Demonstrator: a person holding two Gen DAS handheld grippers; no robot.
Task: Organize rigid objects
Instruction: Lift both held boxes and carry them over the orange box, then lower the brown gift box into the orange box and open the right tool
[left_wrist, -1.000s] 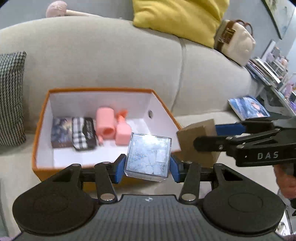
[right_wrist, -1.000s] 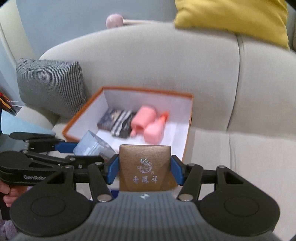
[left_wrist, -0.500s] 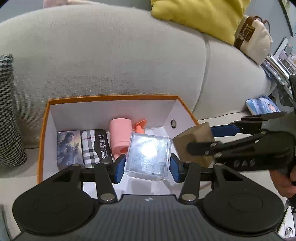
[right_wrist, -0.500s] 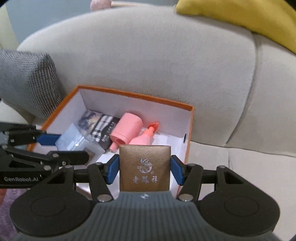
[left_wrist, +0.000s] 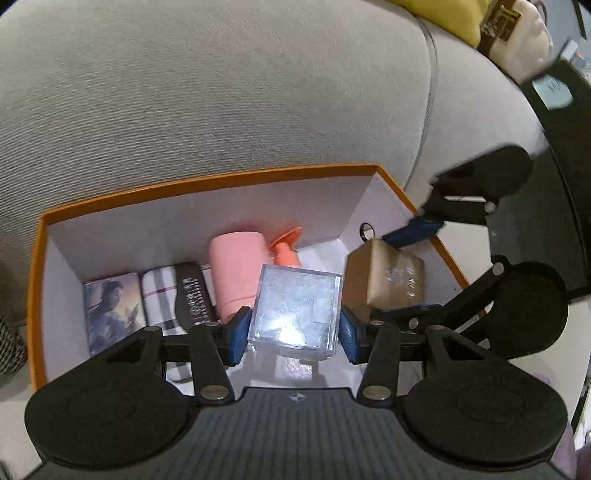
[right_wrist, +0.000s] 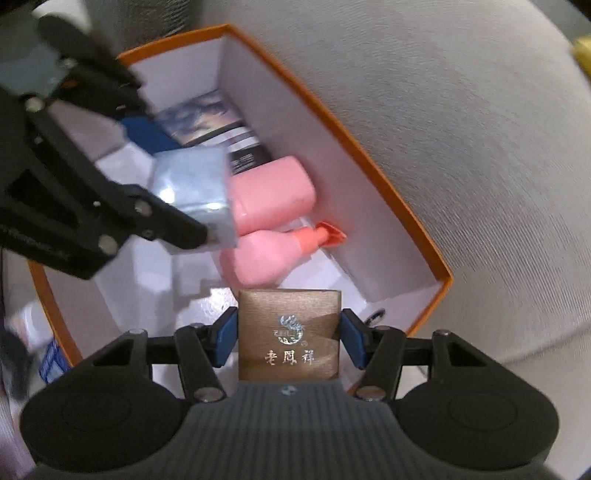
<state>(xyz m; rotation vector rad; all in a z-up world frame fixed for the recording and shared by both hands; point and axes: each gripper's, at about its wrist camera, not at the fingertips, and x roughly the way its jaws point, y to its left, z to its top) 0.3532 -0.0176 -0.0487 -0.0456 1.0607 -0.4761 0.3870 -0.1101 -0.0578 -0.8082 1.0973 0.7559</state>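
**Over the box, two hands full**

Over the orange box, the left gripper squeezes a clear cube. The right gripper, just right of it, squeezes a brown box. They hang close together and might bump, or land on the pink bottles. Underneath is a soft grey sofa, so the box could tip.

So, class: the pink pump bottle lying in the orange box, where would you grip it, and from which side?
Grip the pink pump bottle across its broad body, coming from above. It lies on its side on the floor of the orange box, the pink container against one flank and the walls closing off any level approach. The thin orange nozzle looks too small and slippery to hold.
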